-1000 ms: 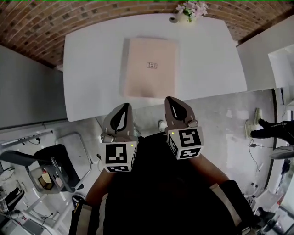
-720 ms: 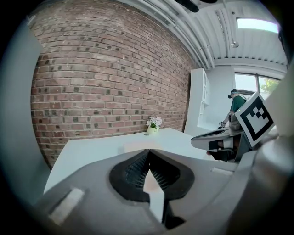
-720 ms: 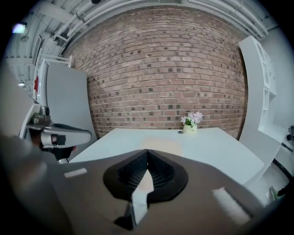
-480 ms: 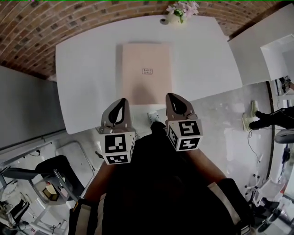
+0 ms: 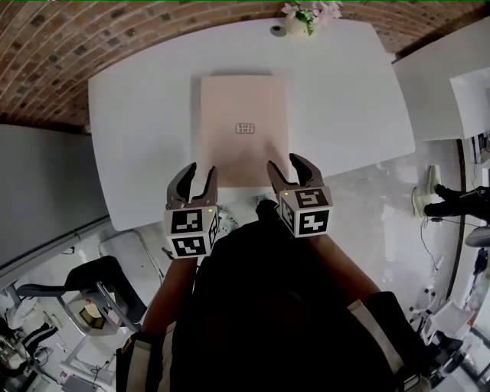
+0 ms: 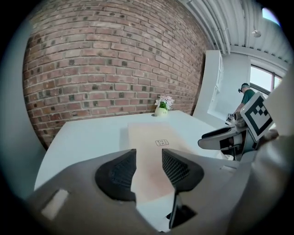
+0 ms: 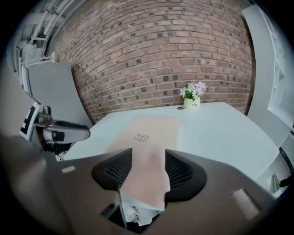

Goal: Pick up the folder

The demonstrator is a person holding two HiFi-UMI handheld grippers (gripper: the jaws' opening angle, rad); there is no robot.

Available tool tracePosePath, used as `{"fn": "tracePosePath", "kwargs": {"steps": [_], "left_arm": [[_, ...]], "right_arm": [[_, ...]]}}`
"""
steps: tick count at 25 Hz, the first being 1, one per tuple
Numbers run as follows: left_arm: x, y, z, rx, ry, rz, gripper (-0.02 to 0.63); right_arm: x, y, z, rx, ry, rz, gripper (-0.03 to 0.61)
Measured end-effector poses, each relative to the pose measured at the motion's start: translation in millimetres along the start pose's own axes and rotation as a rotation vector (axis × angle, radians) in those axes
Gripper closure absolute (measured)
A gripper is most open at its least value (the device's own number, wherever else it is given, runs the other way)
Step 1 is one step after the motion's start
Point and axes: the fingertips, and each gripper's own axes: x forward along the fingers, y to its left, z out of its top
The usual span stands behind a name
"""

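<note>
A pale pink folder (image 5: 243, 126) lies flat in the middle of the white table (image 5: 138, 115), with a small label on its cover. My left gripper (image 5: 197, 171) hovers at the table's near edge by the folder's near left corner. My right gripper (image 5: 285, 162) hovers by the near right corner. Both sets of jaws are opening and nothing is between them. The left gripper (image 6: 149, 158) sees the folder (image 6: 156, 142) lying beyond its gap. The right gripper (image 7: 148, 160) likewise sees the folder (image 7: 147, 133) ahead.
A small vase of flowers (image 5: 306, 19) stands at the table's far edge against the brick wall. A grey panel (image 5: 38, 191) stands to the left and white cabinets (image 5: 452, 84) to the right. A chair (image 5: 84, 298) sits on the floor at lower left.
Both grippers have moved forward and down toward the folder's near edge. Their jaws, shut before, now stand apart.
</note>
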Motion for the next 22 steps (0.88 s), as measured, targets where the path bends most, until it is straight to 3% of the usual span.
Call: {"fn": "tracePosePath", "kwargs": {"steps": [3,10,14,22], "left_arm": [[18,0,-13,-0.018,0.064,-0.032,0.371],[52,5,-40,-0.048,0.199,-0.064,0.267],[64,8,-52,-0.081,0.249,-0.079,0.238],[82,15,-59,-0.165,0.267,-0.113,0.225]], "right_arm": [[13,-8,-12,0.024,0.05,0.014,0.341],[35,-21,-27,0.078,0.122,0.043,0.293],[46,-27,-32,0.112,0.144,0.05,0.272],[63,-36,-41,0.198,0.183,0.064,0.241]]}}
